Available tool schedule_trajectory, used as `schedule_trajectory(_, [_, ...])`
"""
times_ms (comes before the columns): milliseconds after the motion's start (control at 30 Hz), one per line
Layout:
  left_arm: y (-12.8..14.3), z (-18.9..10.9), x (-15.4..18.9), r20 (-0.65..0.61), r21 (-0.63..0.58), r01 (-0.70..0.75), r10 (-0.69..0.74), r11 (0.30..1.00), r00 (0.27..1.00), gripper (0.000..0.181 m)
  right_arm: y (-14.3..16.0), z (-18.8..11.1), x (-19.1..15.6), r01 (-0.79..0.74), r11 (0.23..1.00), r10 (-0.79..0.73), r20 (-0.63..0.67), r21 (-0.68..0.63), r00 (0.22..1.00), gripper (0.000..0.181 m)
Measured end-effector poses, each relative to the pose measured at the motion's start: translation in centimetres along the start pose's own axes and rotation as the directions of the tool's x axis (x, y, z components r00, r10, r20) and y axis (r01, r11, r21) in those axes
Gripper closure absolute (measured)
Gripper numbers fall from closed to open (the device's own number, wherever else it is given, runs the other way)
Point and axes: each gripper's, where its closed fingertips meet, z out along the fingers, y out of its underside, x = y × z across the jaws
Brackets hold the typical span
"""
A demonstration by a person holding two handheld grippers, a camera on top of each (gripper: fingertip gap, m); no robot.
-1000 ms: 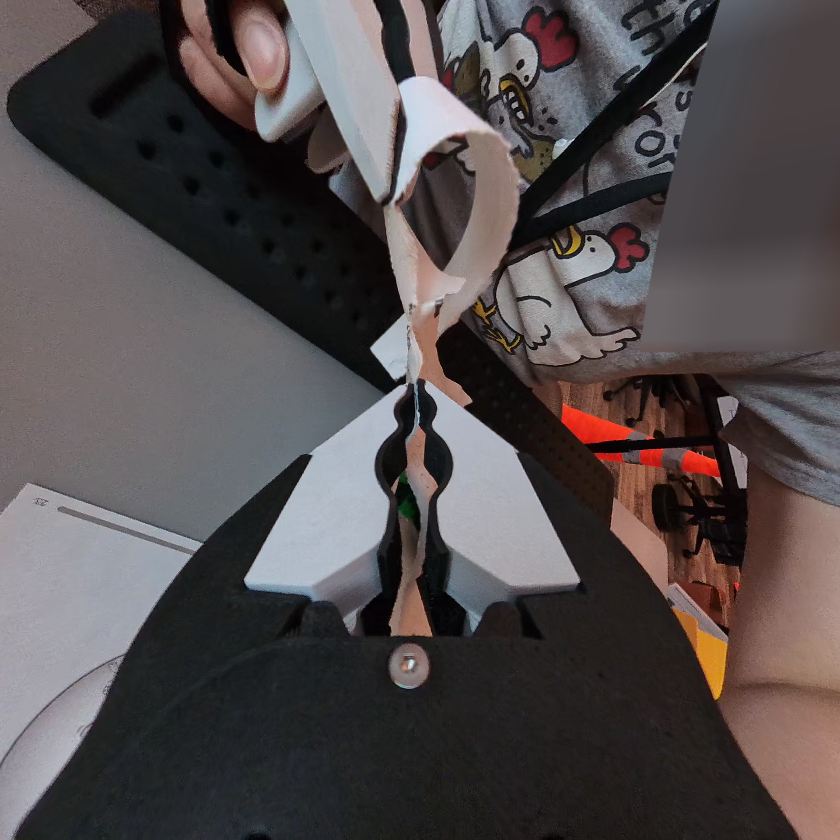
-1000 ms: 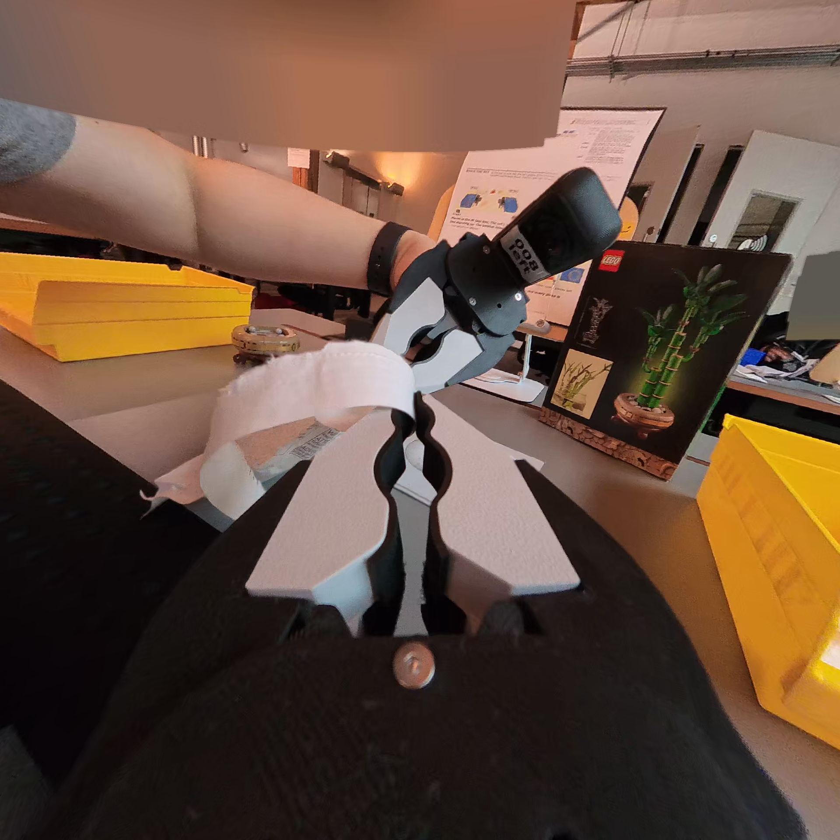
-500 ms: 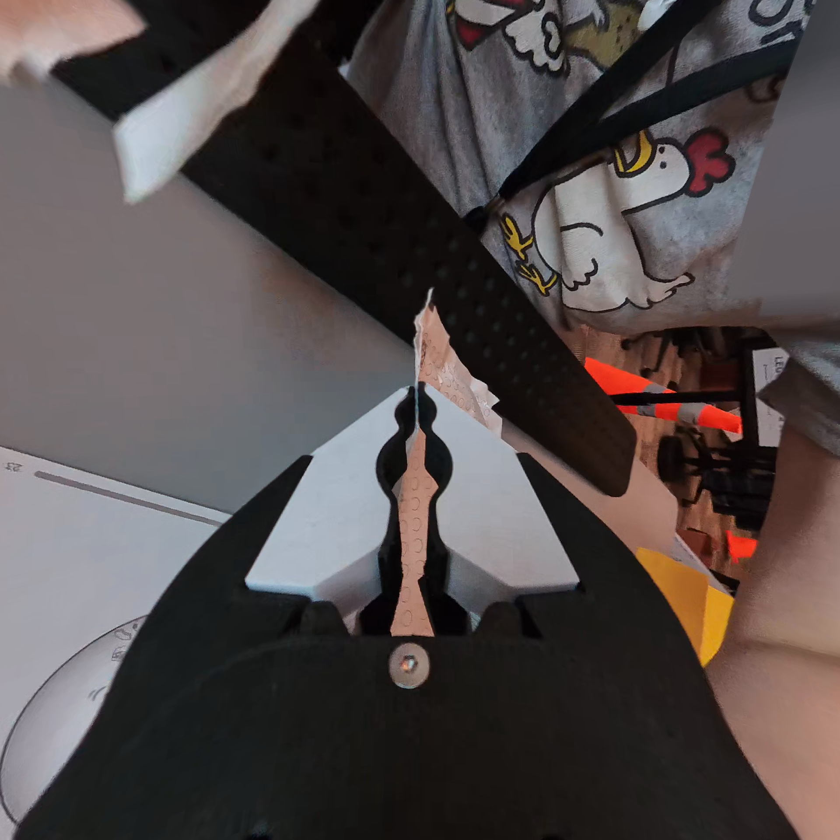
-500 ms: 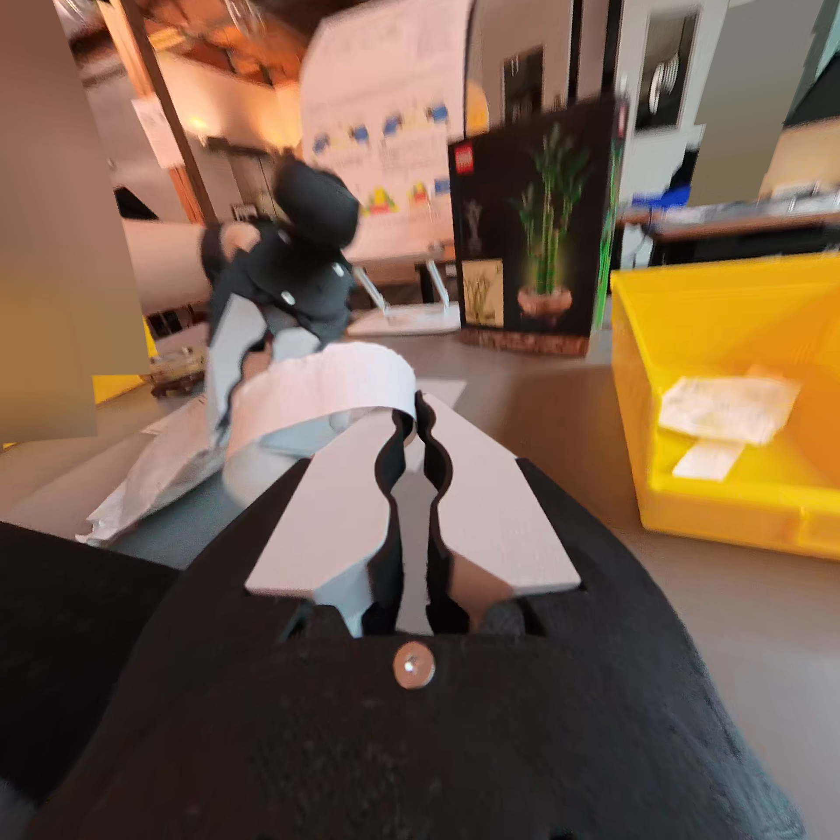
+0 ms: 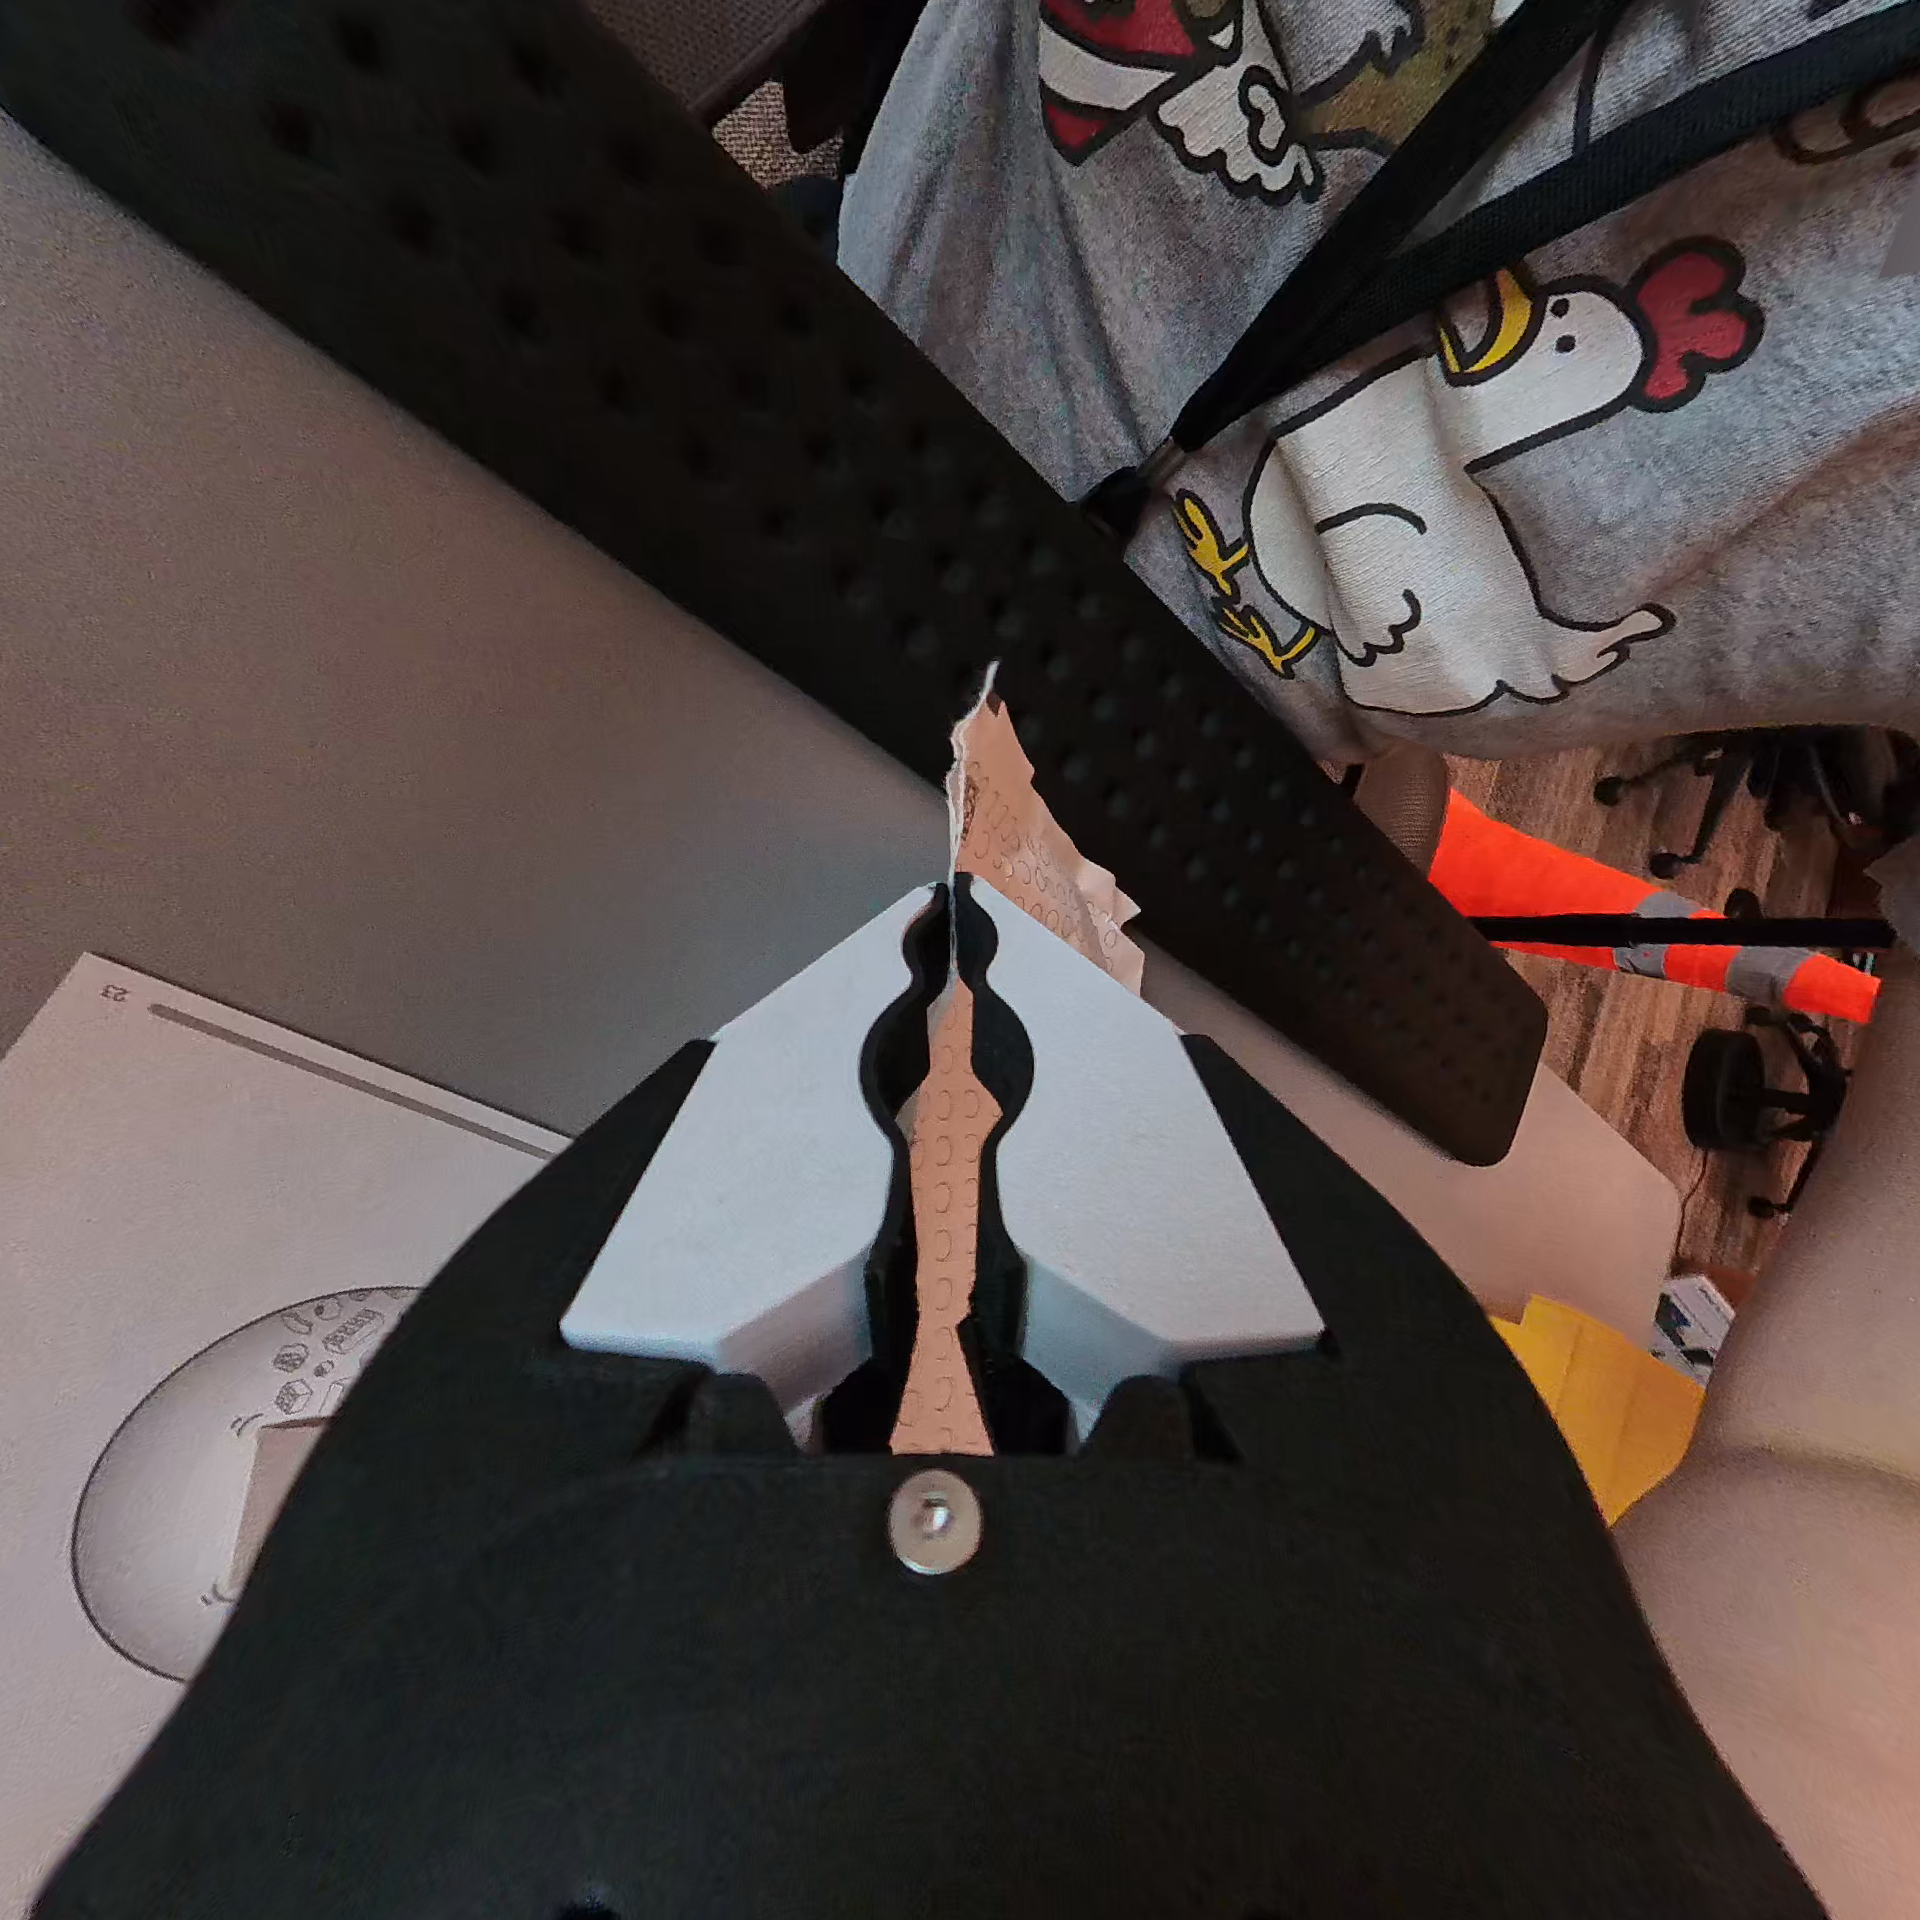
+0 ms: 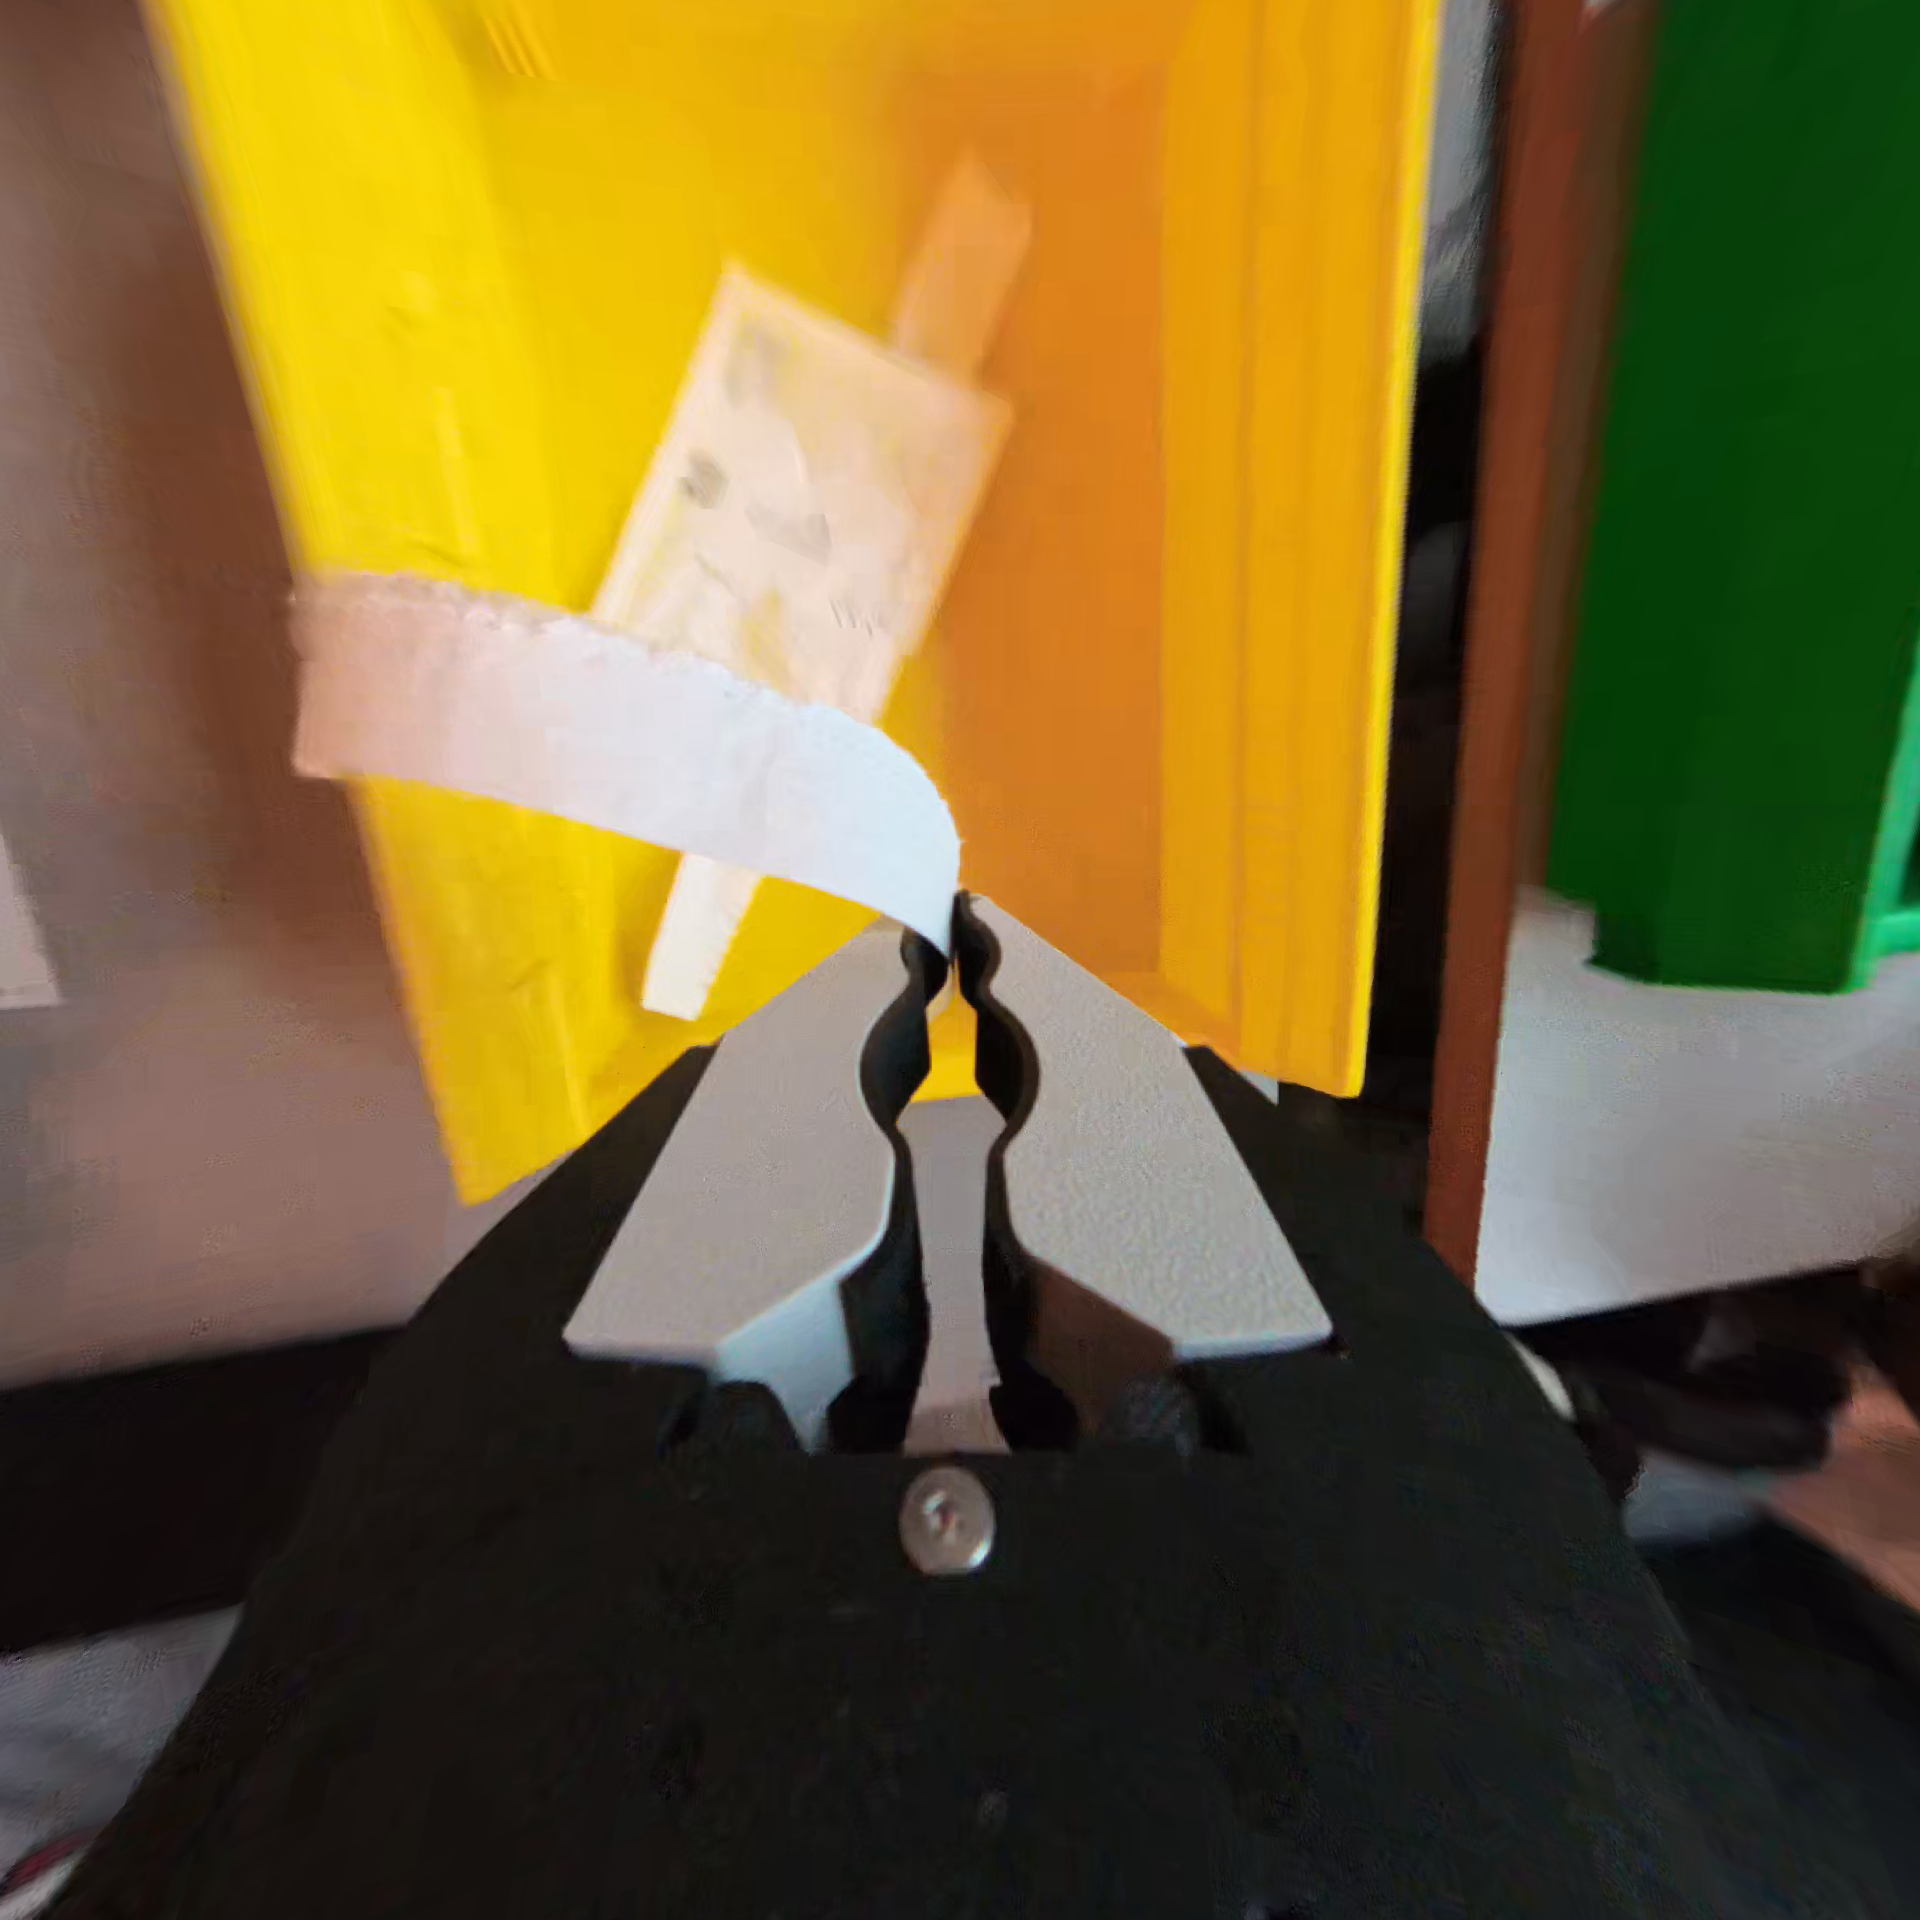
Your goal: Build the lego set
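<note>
- The left gripper [image 5: 954,902] is clamped on a torn paper bag [image 5: 1023,831]. The bag's pinkish sheet runs down the slot between the fingers, and its ragged edge pokes out past the tips. I cannot see what is inside.
- The right gripper [image 6: 958,914] is pinched together on one end of a torn paper strip [image 6: 613,717]. The rest of the strip curls away to the left, hanging free.
- Both pieces look very light, thin and limp. I judge they will flop and tear further under any sideways pull, so the hold is best kept close to a firm edge, as now.
- The bag likely holds loose bricks. It should be kept with the torn mouth up, gripped below the tear, so nothing spills.
- Below the left gripper lie the worktop [image 5: 312,644] and a white instruction booklet [image 5: 208,1195]. A black perforated mat [image 5: 727,364] lies along the worktop's edge, and the person's printed shirt [image 5: 1455,468] is beyond it.
- Beyond the right gripper is a yellow bin [image 6: 1195,520] with a flattened paper packet [image 6: 821,499] inside. The strip hangs just over it, probably scrap to be dropped there. This view is blurred.
</note>
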Motion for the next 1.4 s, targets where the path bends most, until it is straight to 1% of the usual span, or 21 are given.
schedule_trajectory(33, [0.0,0.0,0.0,0.005,0.001,0.003,-0.003,1.000,1.000,0.181,0.3,1.8,0.6,-0.009,0.994,0.009,-0.002,-0.105,1.000,0.181])
schedule_trajectory(167, [0.0,-0.1,0.2,0.015,0.002,0.011,-0.011,1.000,1.000,0.181,1.9,7.2,2.1,-0.082,0.941,0.086,-0.002,-0.327,0.996,0.181])
schedule_trajectory(200, [-0.1,-0.1,0.4,0.011,0.002,0.010,-0.010,1.000,1.000,0.181,2.0,8.0,2.0,-0.092,0.935,0.102,0.012,-0.344,0.995,0.177])
schedule_trajectory(233, [-0.1,-0.2,0.4,0.010,0.001,0.011,-0.011,1.000,1.000,0.181,2.2,8.6,1.9,-0.093,0.931,0.108,0.022,-0.354,0.994,0.161])
schedule_trajectory(300, [0.0,-0.4,0.5,0.010,-0.001,0.018,-0.018,1.000,1.000,0.181,3.1,8.7,1.4,-0.076,0.916,0.099,0.038,-0.395,0.994,0.155])
schedule_trajectory(400, [0.0,-0.7,0.7,0.019,-0.005,0.012,-0.012,1.000,1.000,0.181,1.8,7.6,2.0,-0.023,0.960,0.015,-0.030,-0.278,0.999,0.141])
schedule_trajectory(467, [0.0,-0.8,0.8,0.031,-0.011,0.008,-0.007,1.000,0.999,0.181,0.7,5.9,1.7,-0.031,0.983,0.029,-0.014,-0.182,0.999,0.124])
schedule_trajectory(533, [-0.1,-0.9,0.9,0.043,-0.016,0.004,-0.004,1.000,0.999,0.181,-0.3,3.4,0.9,-0.046,0.998,0.047,0.011,-0.052,0.999,0.120])
schedule_trajectory(600, [-0.1,-0.9,1.1,0.062,-0.020,-0.004,0.005,1.000,0.998,0.181,-1.6,-0.3,-1.9,-0.029,0.987,0.013,0.101,0.157,0.995,0.119])
schedule_trajectory(667, [-0.2,-0.8,1.4,0.073,-0.020,-0.008,0.010,1.000,0.997,0.181,-2.1,-4.9,-7.3,-0.005,0.912,-0.102,0.236,0.411,0.966,0.117])
schedule_trajectory(700, [-0.3,-0.8,1.5,0.084,-0.020,-0.015,0.017,1.000,0.996,0.181,-1.6,-7.4,-11.3,-0.004,0.849,-0.207,0.341,0.528,0.917,0.118])
schedule_trajectory(767, [-0.3,-0.8,1.7,0.096,-0.018,-0.020,0.021,1.000,0.995,0.181,1.6,-11.1,-19.8,-0.039,0.748,-0.420,0.519,0.662,0.744,0.116])
schedule_trajectory(833, [-0.4,-0.9,1.9,0.102,-0.013,-0.010,0.011,1.000,0.995,0.181,5.9,-11.8,-26.8,-0.059,0.753,-0.522,0.649,0.656,0.553,0.112])
schedule_trajectory(900, [-0.4,-1.0,1.9,0.111,-0.004,0.009,-0.008,1.000,0.994,0.181,9.3,-10.2,-31.9,-0.034,0.801,-0.525,0.728,0.598,0.440,0.110])
schedule_trajectory(1000, [-0.4,-1.2,1.9,0.123,0.009,0.030,-0.031,1.000,0.992,0.181,10.8,-8.1,-36.1,-0.048,0.844,-0.482,0.795,0.534,0.370,0.107])
schedule_trajectory(1100, [-0.4,-1.5,1.6,0.154,0.022,0.047,-0.050,0.999,0.987,0.181,11.6,-8.3,-38.9,-0.045,0.884,-0.441,0.860,0.466,0.258,0.107])
schedule_trajectory(1133, [-0.5,-1.6,1.5,0.165,0.029,0.048,-0.052,0.998,0.985,0.181,11.8,-8.1,-39.5,-0.024,0.887,-0.441,0.861,0.462,0.254,0.114])
schedule_trajectory(1200, [-0.5,-1.9,1.1,0.200,0.042,0.055,-0.062,0.998,0.978,0.181,11.9,-7.7,-40.3,0.013,0.865,-0.485,0.830,0.501,0.275,0.156])
schedule_trajectory(1233, [-0.5,-1.9,1.0,0.209,0.051,0.068,-0.077,0.996,0.975,0.181,11.4,-7.2,-40.3,0.005,0.853,-0.494,0.806,0.521,0.326,0.169])
schedule_trajectory(1300, [-0.5,-2.4,0.5,0.261,0.090,0.101,-0.121,0.991,0.958,0.181,10.7,-6.6,-39.8,-0.003,0.819,-0.522,0.748,0.573,0.409,0.181])
schedule_trajectory(1400, [-1.3,-4.8,0.2,0.385,0.250,0.080,-0.175,0.965,0.906,0.181,9.9,-6.6,-39.3,-0.026,0.784,-0.537,0.698,0.620,0.474,0.181])
